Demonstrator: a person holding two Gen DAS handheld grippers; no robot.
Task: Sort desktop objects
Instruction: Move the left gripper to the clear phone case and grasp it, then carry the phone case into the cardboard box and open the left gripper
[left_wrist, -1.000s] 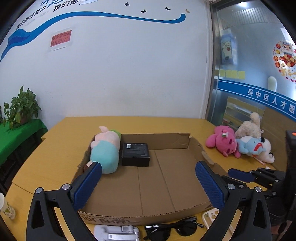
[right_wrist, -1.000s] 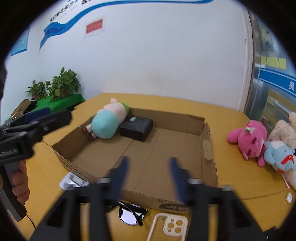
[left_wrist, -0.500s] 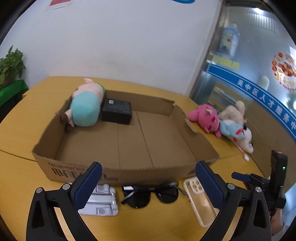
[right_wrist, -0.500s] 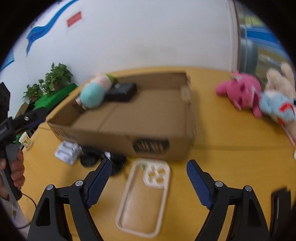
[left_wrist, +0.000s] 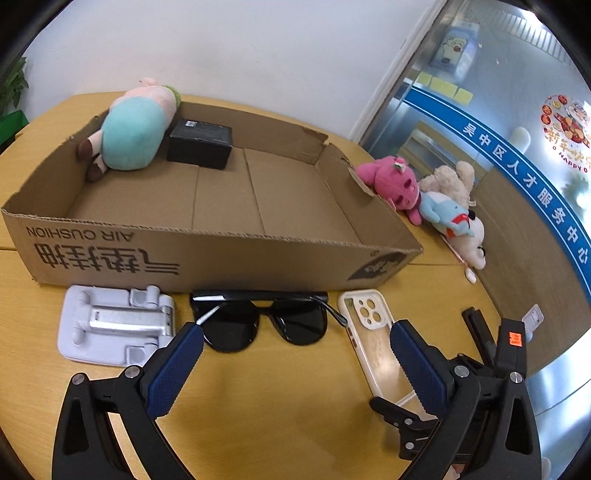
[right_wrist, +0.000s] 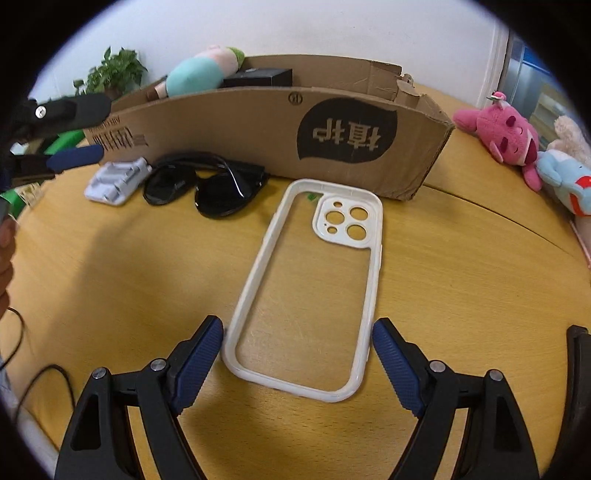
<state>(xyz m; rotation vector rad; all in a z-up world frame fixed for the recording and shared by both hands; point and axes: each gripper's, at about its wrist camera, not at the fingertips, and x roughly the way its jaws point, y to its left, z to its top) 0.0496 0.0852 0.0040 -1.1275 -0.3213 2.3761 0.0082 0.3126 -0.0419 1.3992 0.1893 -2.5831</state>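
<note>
A white phone case (right_wrist: 314, 280) lies flat on the wooden table, also seen in the left wrist view (left_wrist: 373, 339). My right gripper (right_wrist: 297, 363) is open, its jaws on either side of the case's near end. Black sunglasses (left_wrist: 258, 321) (right_wrist: 207, 184) lie in front of the cardboard box (left_wrist: 207, 251) (right_wrist: 258, 122). My left gripper (left_wrist: 295, 363) is open and empty just above the table, before the sunglasses. A grey phone stand (left_wrist: 114, 325) (right_wrist: 118, 181) lies left of them.
In the box lie a teal and pink plush (left_wrist: 136, 125) and a black box (left_wrist: 201, 142). A pink plush (left_wrist: 391, 184) (right_wrist: 506, 136), a blue one (left_wrist: 447, 214) and a beige one (left_wrist: 450, 177) lie right of the box. A potted plant (right_wrist: 114, 70) stands at the back left.
Both grippers have drawn back from the box and come down toward the table's near side. The right gripper has come close over the phone case. Both stay open.
</note>
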